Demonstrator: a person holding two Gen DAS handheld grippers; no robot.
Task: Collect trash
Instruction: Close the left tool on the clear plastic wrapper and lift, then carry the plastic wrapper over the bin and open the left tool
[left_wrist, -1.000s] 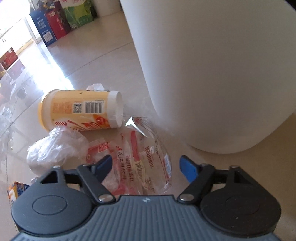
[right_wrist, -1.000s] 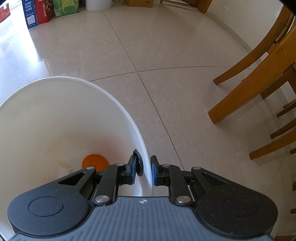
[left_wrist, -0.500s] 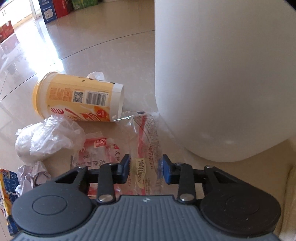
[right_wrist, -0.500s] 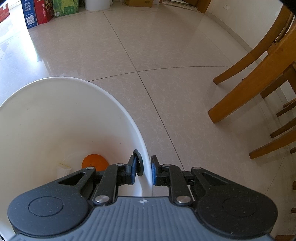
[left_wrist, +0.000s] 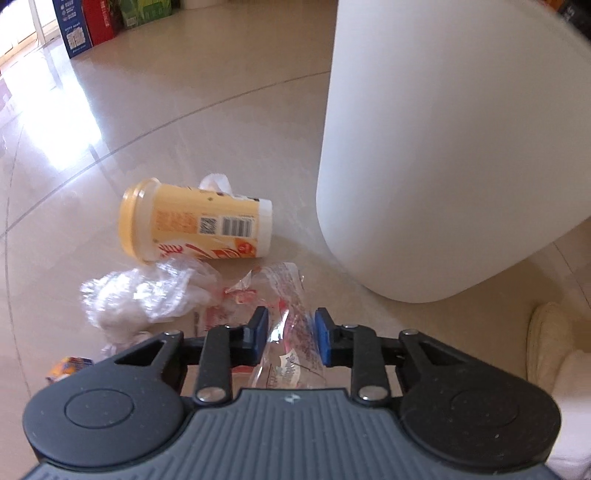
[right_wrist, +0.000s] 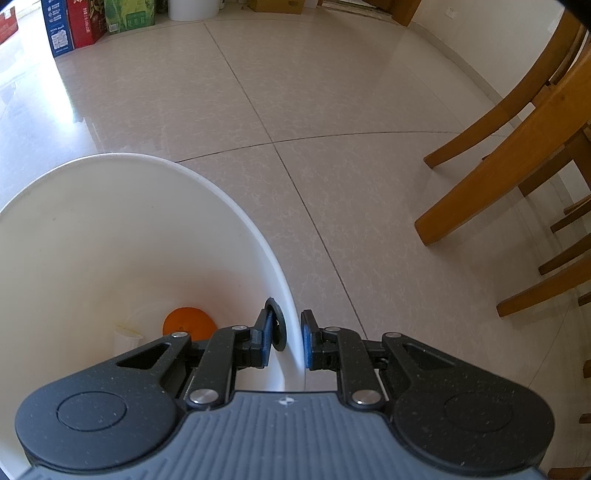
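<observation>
Clear crinkled plastic wrapper (left_wrist: 286, 325) is clamped between the blue pads of the left hand-held gripper (left_wrist: 289, 336), raised off the tiled floor (left_wrist: 221, 140) just in front of the white bin (left_wrist: 443, 147). Right hand-held gripper (right_wrist: 288, 338) is closed on the bin's rim (right_wrist: 291, 325), one pad inside and one outside. A yellow cup (left_wrist: 195, 229) lies on its side nearby.

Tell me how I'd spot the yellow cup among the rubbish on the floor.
Find the tall white bin. On the floor left of its base lies a litter pile, and the yellow cup is at its far edge, on its side. It is the only rigid piece there, with a barcode; the rest is crumpled plastic.
</observation>
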